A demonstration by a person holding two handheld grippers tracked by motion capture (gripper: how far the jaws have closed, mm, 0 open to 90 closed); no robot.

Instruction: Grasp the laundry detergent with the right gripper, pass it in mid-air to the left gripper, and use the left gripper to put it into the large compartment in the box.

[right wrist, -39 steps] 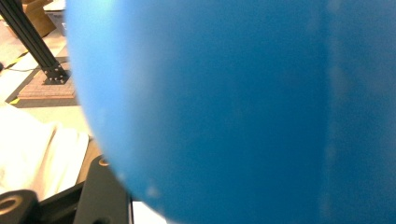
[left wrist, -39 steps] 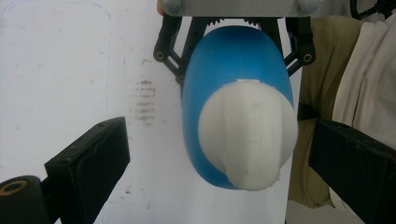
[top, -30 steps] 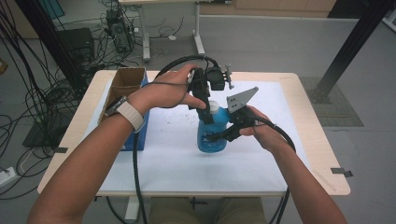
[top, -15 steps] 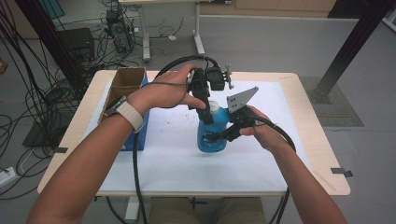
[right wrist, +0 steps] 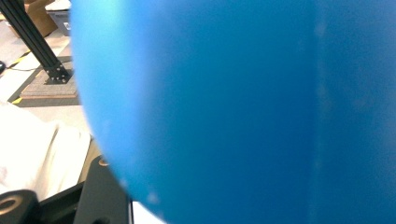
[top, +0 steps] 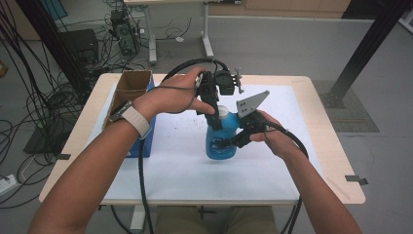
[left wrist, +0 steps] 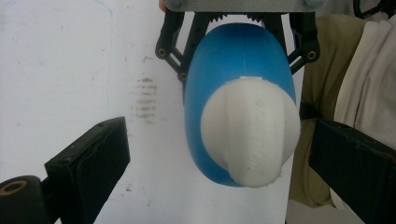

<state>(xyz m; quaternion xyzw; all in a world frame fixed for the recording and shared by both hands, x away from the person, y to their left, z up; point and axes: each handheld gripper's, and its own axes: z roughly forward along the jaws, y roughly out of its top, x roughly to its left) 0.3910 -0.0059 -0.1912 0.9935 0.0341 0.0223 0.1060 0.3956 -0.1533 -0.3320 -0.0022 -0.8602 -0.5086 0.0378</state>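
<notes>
Blue bottle [top: 221, 141] with white cap [top: 222, 112]: standing upright near the middle of the desk [top: 311, 146], beside a cardboard box [top: 127, 92]. Right hand-held gripper [top: 225, 143]: clamping the bottle's body from the side. Left hand-held gripper [top: 215, 118]: hanging over the cap, jaws spreading wide on either side, not touching it.
</notes>
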